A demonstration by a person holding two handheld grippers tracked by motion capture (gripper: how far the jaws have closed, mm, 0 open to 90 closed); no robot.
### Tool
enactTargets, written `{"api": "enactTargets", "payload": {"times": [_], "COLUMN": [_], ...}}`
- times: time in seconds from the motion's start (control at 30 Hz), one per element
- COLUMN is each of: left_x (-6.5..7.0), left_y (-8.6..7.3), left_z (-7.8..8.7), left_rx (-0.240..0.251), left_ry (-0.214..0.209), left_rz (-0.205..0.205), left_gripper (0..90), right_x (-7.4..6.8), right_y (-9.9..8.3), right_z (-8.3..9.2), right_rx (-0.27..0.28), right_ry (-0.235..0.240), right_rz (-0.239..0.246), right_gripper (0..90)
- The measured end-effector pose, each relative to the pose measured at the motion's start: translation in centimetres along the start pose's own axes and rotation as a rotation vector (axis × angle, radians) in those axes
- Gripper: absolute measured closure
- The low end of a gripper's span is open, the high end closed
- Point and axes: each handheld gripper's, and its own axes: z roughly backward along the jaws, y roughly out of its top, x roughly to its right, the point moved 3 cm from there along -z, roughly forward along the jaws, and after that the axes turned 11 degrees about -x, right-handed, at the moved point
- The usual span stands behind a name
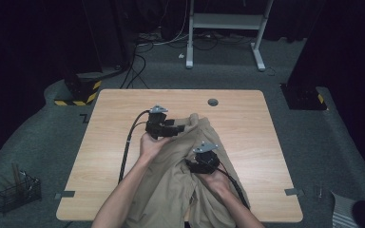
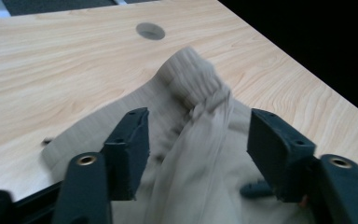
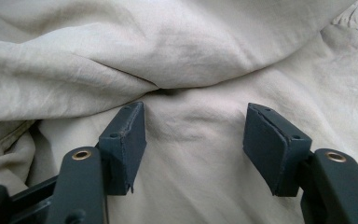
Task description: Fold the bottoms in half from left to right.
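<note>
I see the wooden table (image 1: 123, 142) taking up most of the high view, with a round hole (image 1: 213, 102) near its far edge. The beige garment (image 1: 171, 185) lies crumpled over the middle of the table and runs down to the near edge between my forearms; in the left gripper view a ribbed, gathered band (image 2: 193, 77) of it rises in a hump toward the hole. My left hand-held gripper (image 1: 164, 127) sits over the garment's far end, its jaws spread wide, a ridge of cloth standing between the pads but not pinched. My right hand-held gripper (image 1: 204, 159) rests on the cloth nearer to me, just right of centre, jaws likewise apart, with smooth fabric and a deep fold (image 3: 158, 88) lying ahead of the pads.
</note>
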Motion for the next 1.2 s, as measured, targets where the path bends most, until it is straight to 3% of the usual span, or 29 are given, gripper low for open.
{"api": "enactTargets", "payload": {"times": [0.1,0.2,0.37,0.5,0.63,0.83,0.97,1.1,1.13,1.2], "left_x": [-0.1,-0.1,-0.3,-0.4,-1.0,-3.4,-4.9,-4.8,-4.6,-4.2], "left_y": [-2.0,-3.7,-5.9,-6.8,-6.8,-4.9,-3.3,-2.7,-2.8,-3.2], "left_z": [0.8,1.1,0.4,-1.0,-2.3,-3.2,-2.8,-1.6,-1.2,-0.6], "left_rx": [-0.033,-0.061,-0.123,-0.172,-0.219,-0.240,-0.195,-0.148,-0.144,-0.124], "left_ry": [-0.002,-0.012,-0.010,0.023,0.104,0.173,0.186,0.136,0.124,0.120], "left_rz": [-0.006,-0.006,-0.023,-0.012,-0.031,0.007,0.055,0.072,0.062,0.044], "left_gripper": [33.9,32.9,33.9,50.1,69.3,85.4,87.2,86.7,84.6,69.4], "right_x": [0.1,0.0,0.1,0.1,0.2,0.7,1.2,1.7,1.7,1.6], "right_y": [-0.2,-0.5,-1.9,-2.6,-2.0,-0.1,1.9,3.1,3.1,2.7], "right_z": [0.3,1.8,3.2,2.3,1.6,0.0,-1.5,-2.3,-2.3,-1.6], "right_rx": [-0.008,0.006,-0.002,-0.039,-0.011,-0.002,-0.001,-0.004,-0.006,-0.015], "right_ry": [-0.012,-0.023,-0.011,-0.011,-0.007,-0.024,-0.049,-0.056,-0.052,-0.043], "right_rz": [0.000,-0.002,0.009,0.008,-0.002,-0.029,-0.053,-0.072,-0.076,-0.077], "right_gripper": [36.7,36.8,37.2,37.3,37.2,37.5,37.5,37.4,37.4,37.4]}}
